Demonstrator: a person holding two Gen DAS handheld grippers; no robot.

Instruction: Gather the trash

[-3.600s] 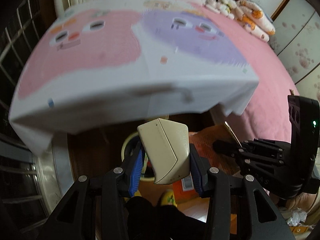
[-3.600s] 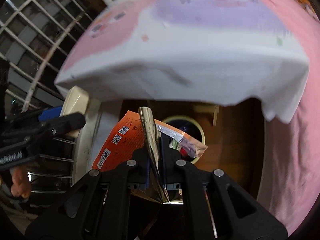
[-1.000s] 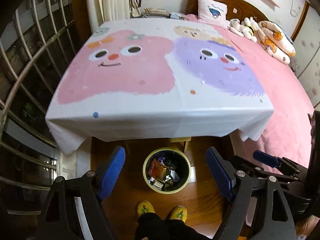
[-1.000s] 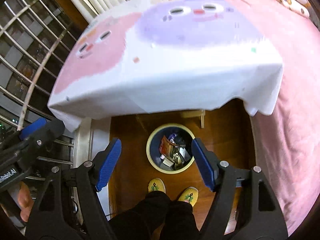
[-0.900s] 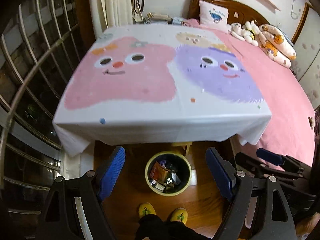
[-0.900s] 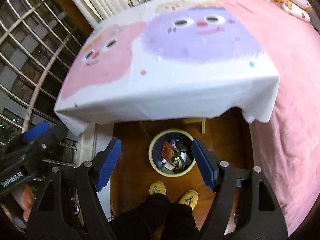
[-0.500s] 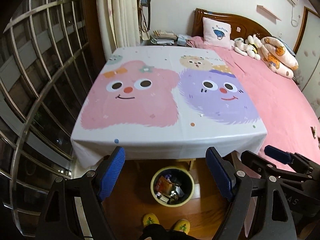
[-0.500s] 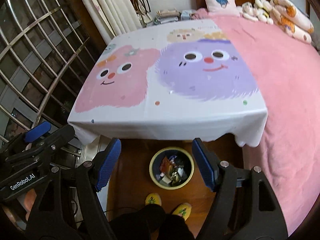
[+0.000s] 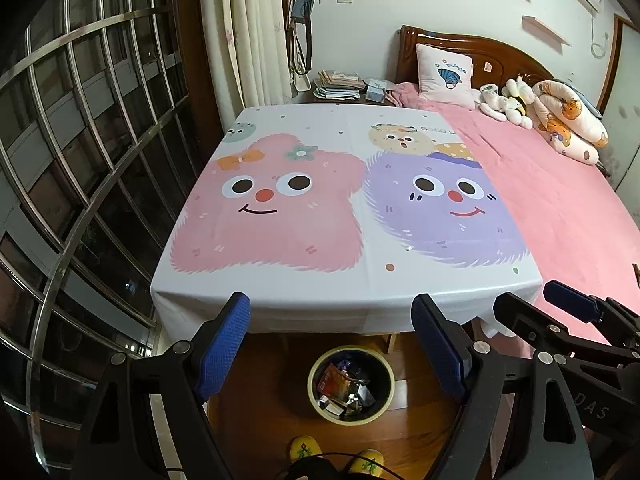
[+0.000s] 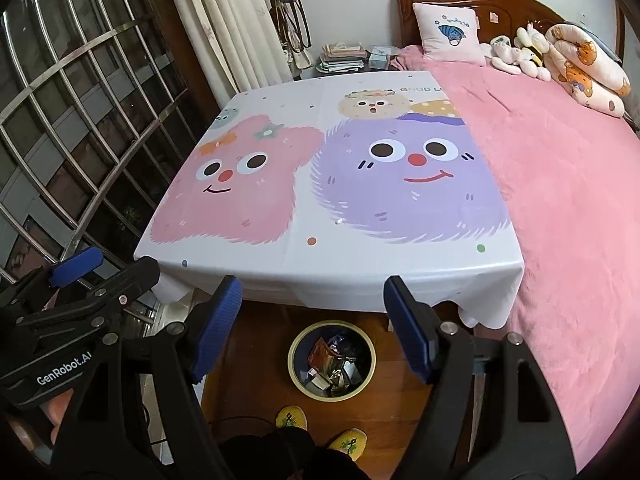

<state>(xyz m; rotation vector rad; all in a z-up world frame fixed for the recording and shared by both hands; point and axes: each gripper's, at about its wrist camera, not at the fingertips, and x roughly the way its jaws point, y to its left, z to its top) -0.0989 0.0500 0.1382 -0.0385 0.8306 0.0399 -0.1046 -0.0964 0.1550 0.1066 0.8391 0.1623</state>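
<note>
A round yellow-rimmed trash bin (image 9: 320,406) stands on the wooden floor in front of the table, also in the right wrist view (image 10: 295,344). Wrappers and a small carton (image 9: 344,386) lie inside it, seen in the right wrist view too (image 10: 332,364). My left gripper (image 9: 332,308) is open and empty, high above the bin. My right gripper (image 10: 314,288) is open and empty, also high above it. The table (image 9: 340,280) carries a cartoon cloth, and I see nothing lying on it.
A bed with a pink cover (image 9: 560,200) adjoins the table on the right, with plush toys (image 9: 504,98) and a pillow at its head. A barred window (image 9: 80,160) runs along the left. My yellow slippers (image 10: 316,428) stand just before the bin.
Both grippers dropped the cream carton and foil wrapper into the bin, opened, then rose and tilted up, so the whole table top and bed came into view.
</note>
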